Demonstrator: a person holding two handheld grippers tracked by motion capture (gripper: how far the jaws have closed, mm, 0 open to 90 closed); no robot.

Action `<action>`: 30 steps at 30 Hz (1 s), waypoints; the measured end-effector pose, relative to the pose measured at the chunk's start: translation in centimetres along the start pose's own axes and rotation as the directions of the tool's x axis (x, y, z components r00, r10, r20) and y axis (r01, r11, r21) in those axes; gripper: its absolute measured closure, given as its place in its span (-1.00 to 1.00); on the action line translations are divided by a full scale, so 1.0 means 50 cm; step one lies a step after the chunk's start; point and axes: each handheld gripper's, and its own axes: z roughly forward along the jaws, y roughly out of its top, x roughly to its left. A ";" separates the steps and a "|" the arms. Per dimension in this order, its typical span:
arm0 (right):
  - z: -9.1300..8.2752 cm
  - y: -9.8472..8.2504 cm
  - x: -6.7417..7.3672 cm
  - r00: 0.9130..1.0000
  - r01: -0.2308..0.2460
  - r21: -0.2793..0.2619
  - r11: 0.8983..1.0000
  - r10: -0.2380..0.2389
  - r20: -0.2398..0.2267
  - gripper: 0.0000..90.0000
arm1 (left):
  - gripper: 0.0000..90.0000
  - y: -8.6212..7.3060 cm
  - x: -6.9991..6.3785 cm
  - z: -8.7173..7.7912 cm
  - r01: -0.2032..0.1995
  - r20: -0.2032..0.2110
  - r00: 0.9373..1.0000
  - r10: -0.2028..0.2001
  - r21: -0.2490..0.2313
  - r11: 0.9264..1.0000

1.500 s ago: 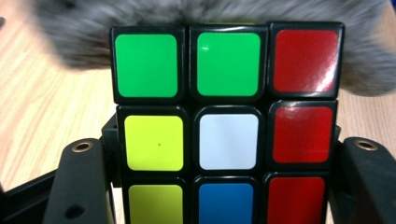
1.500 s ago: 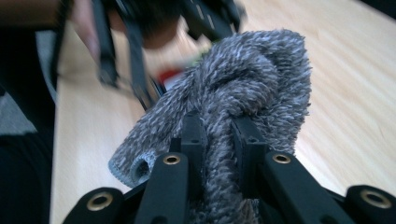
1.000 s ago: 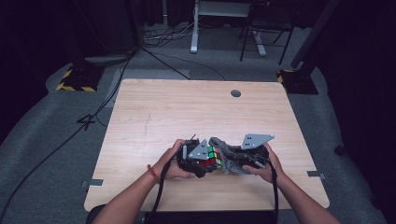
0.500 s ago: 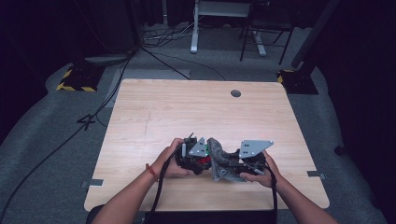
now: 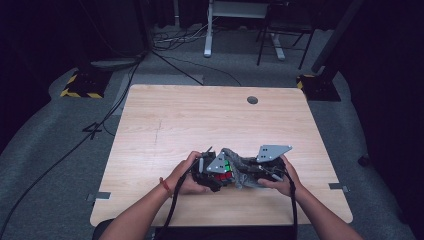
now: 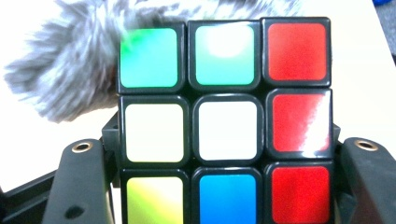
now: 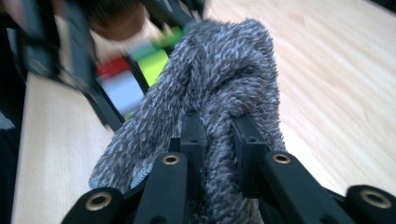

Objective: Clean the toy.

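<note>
Light wooden desk (image 5: 200, 120), near edge: Rubik's cube (image 6: 224, 126) clamped in left gripper (image 5: 212, 172); right gripper (image 5: 260, 176) pinched grey fuzzy cloth (image 7: 210, 93) against it. Advised: steady cube, light wiping pressure.

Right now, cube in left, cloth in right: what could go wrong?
1. The right gripper pinches just a fold of the cloth; a pull could slip it free.
2. The cloth's loose bulk lies against the cube, so it could drag the cube askew in the left gripper.
</note>
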 end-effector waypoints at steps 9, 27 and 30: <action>0.009 -0.018 -0.017 0.997 -0.035 0.039 0.999 0.038 -0.061 0.72 | -0.26 0.004 0.005 -0.025 0.013 -0.004 1.000 -0.013 -0.085 0.996; -0.028 0.005 0.008 0.996 0.003 -0.105 0.994 -0.012 -0.090 0.72 | -0.29 -0.002 0.003 -0.010 0.006 0.020 1.000 -0.005 -0.049 0.999; -0.031 0.007 0.009 0.996 -0.006 -0.119 0.993 -0.004 -0.089 0.72 | -0.28 -0.002 0.004 -0.013 0.008 0.019 1.000 -0.007 -0.069 0.998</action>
